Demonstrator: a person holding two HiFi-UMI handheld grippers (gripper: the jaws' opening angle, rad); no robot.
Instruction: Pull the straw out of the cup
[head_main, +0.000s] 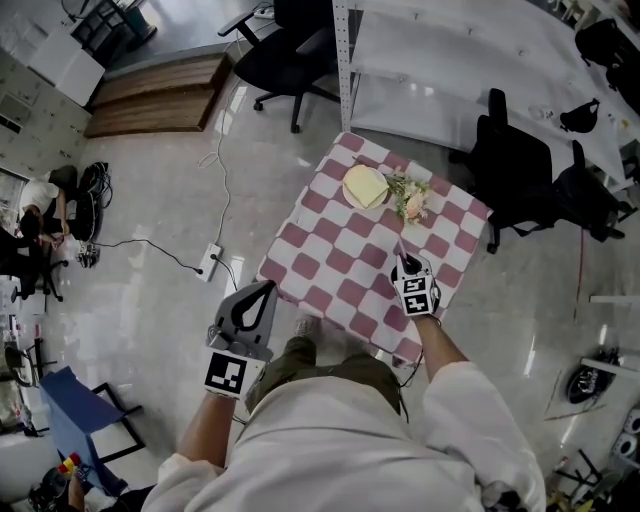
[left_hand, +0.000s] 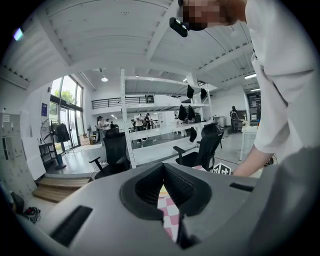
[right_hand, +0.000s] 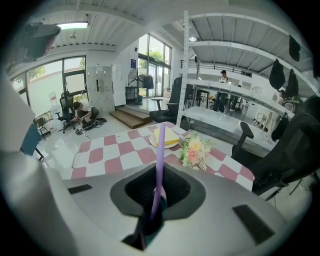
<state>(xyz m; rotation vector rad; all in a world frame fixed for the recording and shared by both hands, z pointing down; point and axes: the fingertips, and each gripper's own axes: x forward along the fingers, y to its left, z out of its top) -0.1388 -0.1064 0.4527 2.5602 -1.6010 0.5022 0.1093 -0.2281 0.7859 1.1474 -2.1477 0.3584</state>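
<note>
Two grippers show, and only one is at work. The right gripper (right_hand: 159, 195) angles down over the bench (head_main: 330, 250), which is draped in a red-and-white checked cloth. Its jaws are clamped on a thin purple plastic straw (right_hand: 160, 150). The straw rises in front of the jaws and runs down between them into a dark rounded shape (right_hand: 150, 220) just beneath. That is probably the cup, though the gripper hides most of it and I cannot be sure. Well beyond the gripper's tips lie a round pale plate carrying a yellow block (right_hand: 166, 136) and, just beside it, a small posy of artificial flowers (right_hand: 195, 150). The left gripper (left_hand: 164, 172) hangs off the bench's near edge, well apart from the right one, with its jaws together on nothing.

The step in hand looks like the pull itself. To do it well, I would draw along the straw's own line rather than sideways, so the cup neither tips nor drags. The grip should be firm but not crushing, since a thin straw can slip or kink. Nothing holds the cup, so a slow, steady lift seems wise.
</note>
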